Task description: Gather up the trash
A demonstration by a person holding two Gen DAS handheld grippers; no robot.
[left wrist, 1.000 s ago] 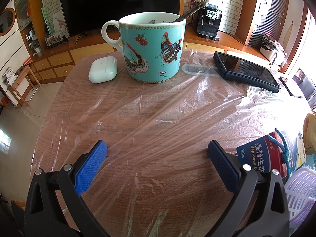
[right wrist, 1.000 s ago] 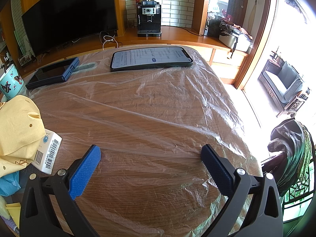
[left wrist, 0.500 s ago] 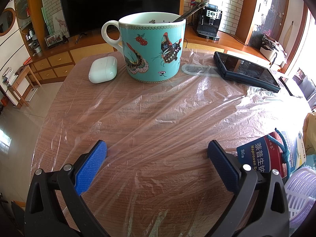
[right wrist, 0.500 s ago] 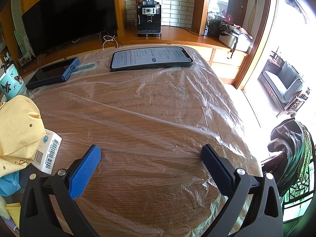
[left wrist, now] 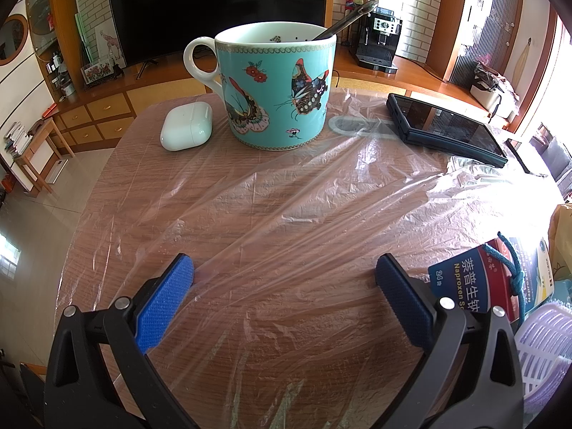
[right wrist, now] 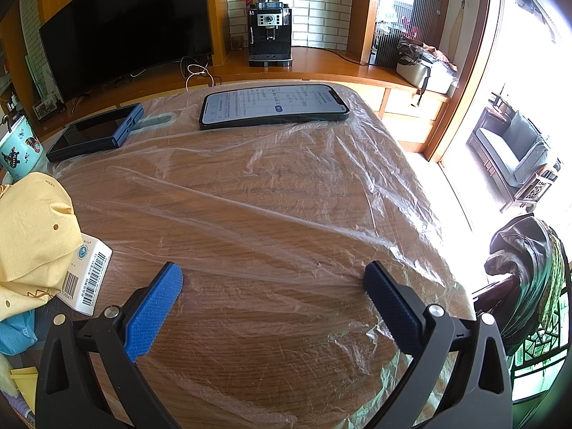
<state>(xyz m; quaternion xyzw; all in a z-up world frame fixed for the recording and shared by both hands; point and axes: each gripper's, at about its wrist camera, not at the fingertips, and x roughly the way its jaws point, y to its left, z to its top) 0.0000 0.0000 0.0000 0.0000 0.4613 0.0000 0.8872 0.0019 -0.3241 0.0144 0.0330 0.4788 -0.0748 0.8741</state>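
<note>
With both the left gripper (left wrist: 284, 273) and right gripper (right wrist: 273, 280) spread empty, tugging the plastic film (left wrist: 304, 214) risks toppling the butterfly mug (left wrist: 277, 87).

The left gripper (left wrist: 284, 268) hovers with its blue-padded fingers (left wrist: 162, 298) spread wide over a wooden table (left wrist: 89, 214) covered in crinkled clear plastic film (left wrist: 286, 200). Beyond it stand a turquoise butterfly mug (left wrist: 277, 87) with a spoon (left wrist: 345, 23) inside, a white earbud case (left wrist: 186, 126) just left of it, and a dark folding phone (left wrist: 445, 127) to the right. A Naproxen medicine box (left wrist: 468, 286) and a lilac basket (left wrist: 547, 350) sit at the right edge.
</note>
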